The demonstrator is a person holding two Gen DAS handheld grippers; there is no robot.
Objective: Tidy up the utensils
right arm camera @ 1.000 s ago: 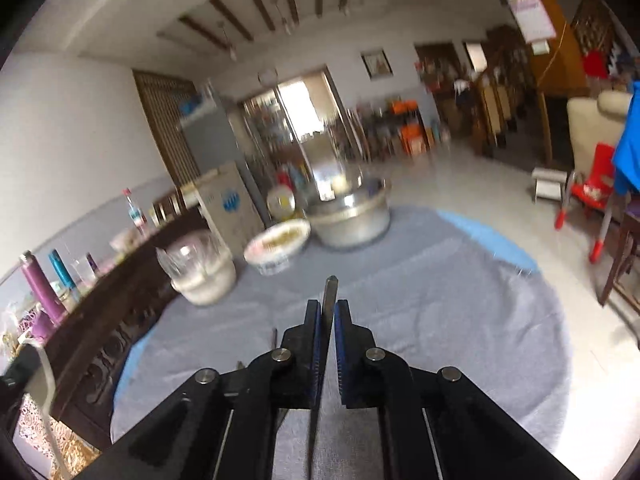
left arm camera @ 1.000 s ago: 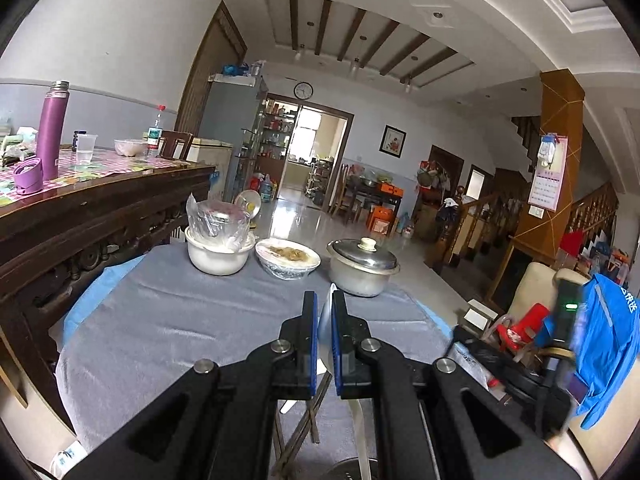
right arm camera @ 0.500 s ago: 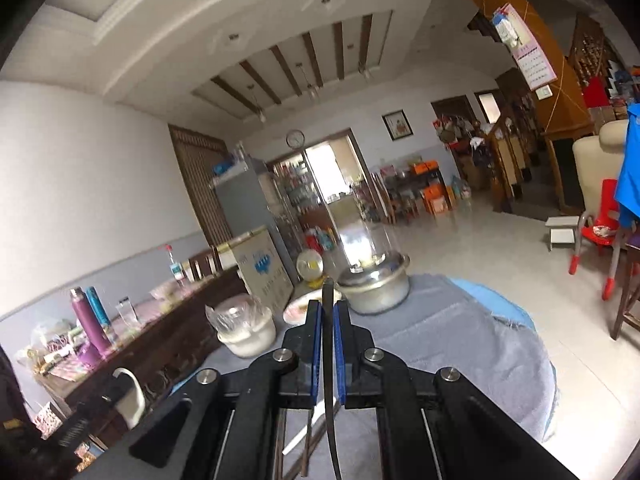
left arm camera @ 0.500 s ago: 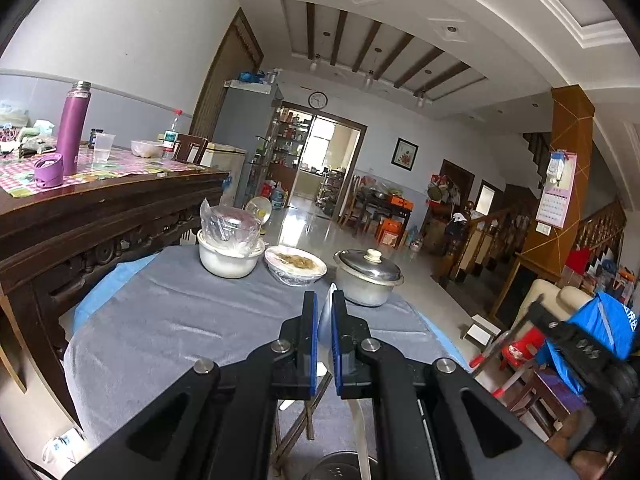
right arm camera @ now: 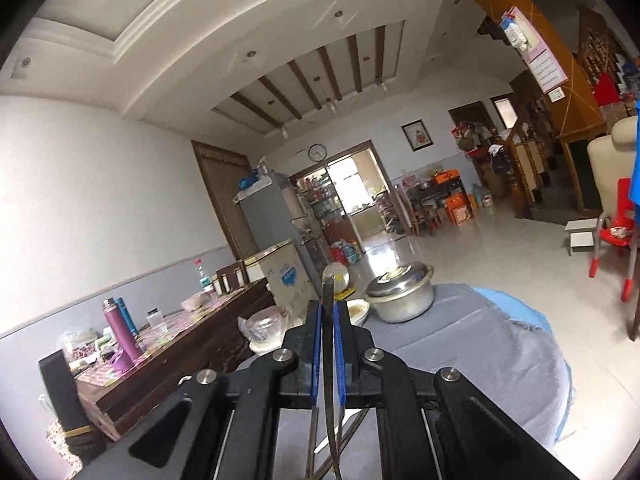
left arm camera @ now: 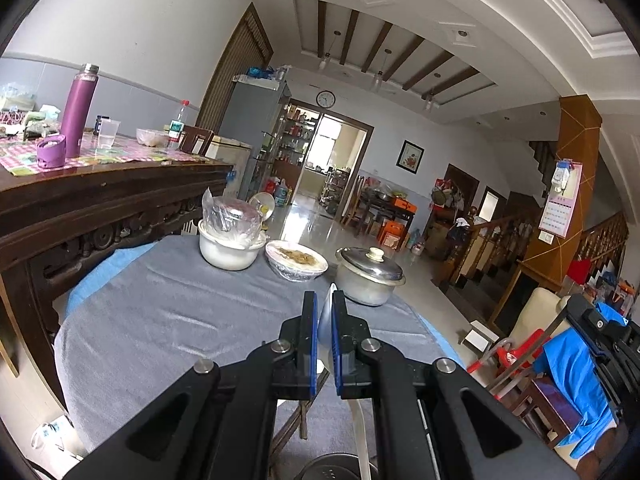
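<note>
L gripper [left arm camera: 324, 312]: blue-padded fingers [left arm camera: 309, 332] clenched on a white spoon [left arm camera: 325, 314]. Spoon bowl pokes up btwn the fingertips; its white handle [left arm camera: 362, 436] runs down below the fingers toward the bottom of the view. Gripper is held above the round bench [left arm camera: 160, 312], which has a grey cloth over a blue one. Under the L gripper, chopsticks [left arm camera: 294, 424] lie crossed on the cloth; a dark round metal thing [left arm camera: 332, 466] sits at the bottom edge, can't tell what it is.

R gripper [right arm camera: 328, 308]: fingers [right arm camera: 316, 344] clenched on a thin dark flat utensil [right arm camera: 328, 344], edge-on, tip sticking up past the fingertips, handle curving down below. Can't tell if knife or spoon. More long utensils [right arm camera: 344, 436] are visible under it near the bench, partly hidden by the gripper body.

Far side of the bench, in a row: white bowl [left arm camera: 228, 250] w/ plastic bag and glass on top, shallow dish of food [left arm camera: 296, 260], steel pot w/ lid [left arm camera: 368, 280]. Pot is just beyond the L fingertips, apart from them. Left of the bench, a dark carved wooden sideboard [left arm camera: 100, 208] carrying a purple flask [left arm camera: 78, 112], plastic cup [left arm camera: 109, 134] and a bottle [left arm camera: 177, 124].
</note>
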